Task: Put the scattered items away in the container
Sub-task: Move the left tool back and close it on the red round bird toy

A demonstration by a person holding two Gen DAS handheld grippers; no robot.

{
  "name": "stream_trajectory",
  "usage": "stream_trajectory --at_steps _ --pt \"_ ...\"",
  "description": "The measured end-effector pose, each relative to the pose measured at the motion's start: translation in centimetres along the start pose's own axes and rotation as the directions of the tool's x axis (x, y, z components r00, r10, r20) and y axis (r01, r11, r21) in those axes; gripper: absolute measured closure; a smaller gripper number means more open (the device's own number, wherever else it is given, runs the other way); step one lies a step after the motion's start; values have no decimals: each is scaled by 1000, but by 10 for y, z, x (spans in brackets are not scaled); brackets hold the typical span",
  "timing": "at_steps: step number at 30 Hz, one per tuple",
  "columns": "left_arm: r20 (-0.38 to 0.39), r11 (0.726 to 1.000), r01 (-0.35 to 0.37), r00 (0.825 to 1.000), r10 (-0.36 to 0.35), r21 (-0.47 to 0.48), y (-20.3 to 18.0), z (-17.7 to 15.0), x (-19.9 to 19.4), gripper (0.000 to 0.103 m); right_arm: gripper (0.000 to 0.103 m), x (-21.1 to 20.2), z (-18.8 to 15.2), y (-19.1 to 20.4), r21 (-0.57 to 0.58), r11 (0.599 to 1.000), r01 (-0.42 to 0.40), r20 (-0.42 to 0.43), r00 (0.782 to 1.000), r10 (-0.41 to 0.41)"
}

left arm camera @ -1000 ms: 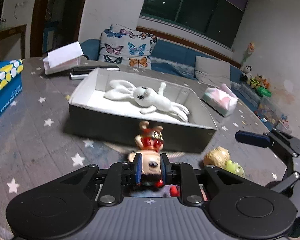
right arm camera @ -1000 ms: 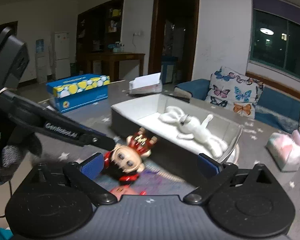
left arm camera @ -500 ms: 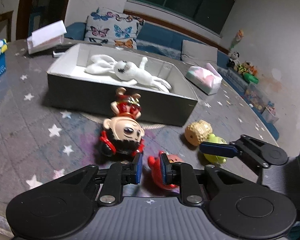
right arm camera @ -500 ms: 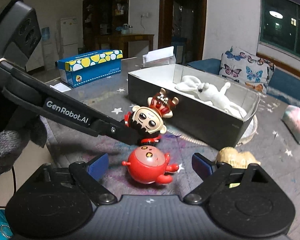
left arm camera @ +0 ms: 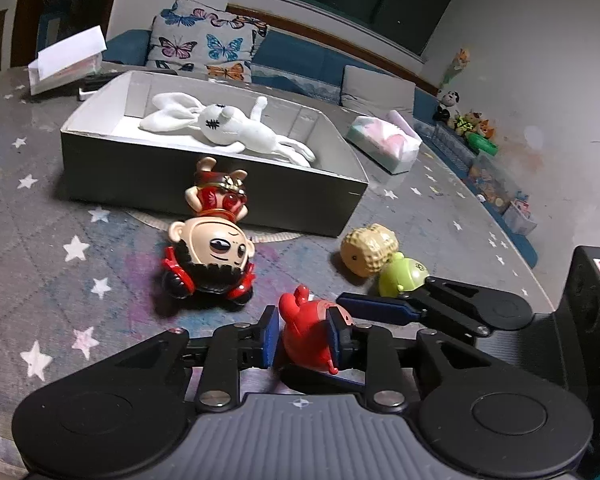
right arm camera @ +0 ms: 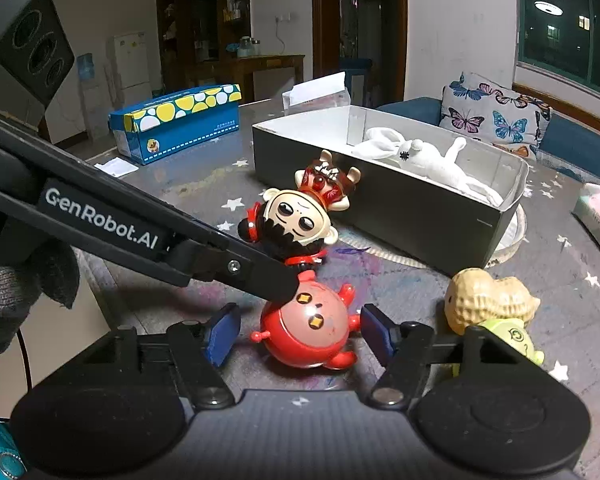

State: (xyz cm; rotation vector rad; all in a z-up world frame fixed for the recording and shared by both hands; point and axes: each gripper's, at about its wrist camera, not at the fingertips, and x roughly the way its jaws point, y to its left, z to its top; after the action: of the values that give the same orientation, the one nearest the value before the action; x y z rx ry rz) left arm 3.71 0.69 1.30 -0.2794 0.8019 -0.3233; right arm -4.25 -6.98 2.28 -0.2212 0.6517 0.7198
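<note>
A round red toy (left arm camera: 305, 338) lies on the star-patterned mat between the blue pads of my left gripper (left arm camera: 303, 340), which is shut on it. In the right wrist view the same red toy (right arm camera: 306, 330) sits between the wide-open pads of my right gripper (right arm camera: 300, 334), untouched by them. A big-headed doll in red (left arm camera: 210, 248) lies just beyond, in front of the grey box (left arm camera: 204, 184). A white plush rabbit (left arm camera: 224, 128) lies inside the box. A peanut toy (left arm camera: 370, 250) and a green toy (left arm camera: 404, 278) lie to the right.
A pink tissue pack (left arm camera: 384, 142) lies right of the box. A blue box with yellow spots (right arm camera: 176, 122) and a white open carton (right arm camera: 318, 94) stand farther off. A sofa with a butterfly pillow (left arm camera: 208, 50) is behind.
My left gripper let go of the big-headed doll, drew back and closed on the red toy. My right gripper came lower and nearer, straddling the red toy.
</note>
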Motion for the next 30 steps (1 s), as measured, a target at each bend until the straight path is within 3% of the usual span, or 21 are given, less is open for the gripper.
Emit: stream_trajectory --at_steps 16,20,30 --pt "-53 998 64 996 -66 -25 0 -2 8 70 46 1 -4 -1 6 1000 2 -13 1000 -2" --pt "-62 995 85 994 -89 -61 7 1 10 68 53 1 -6 -3 17 1000 10 -16 1000 -10" --pt "-93 974 143 983 -161 -173 24 2 20 61 54 1 -7 -7 26 1000 11 -14 1000 -11"
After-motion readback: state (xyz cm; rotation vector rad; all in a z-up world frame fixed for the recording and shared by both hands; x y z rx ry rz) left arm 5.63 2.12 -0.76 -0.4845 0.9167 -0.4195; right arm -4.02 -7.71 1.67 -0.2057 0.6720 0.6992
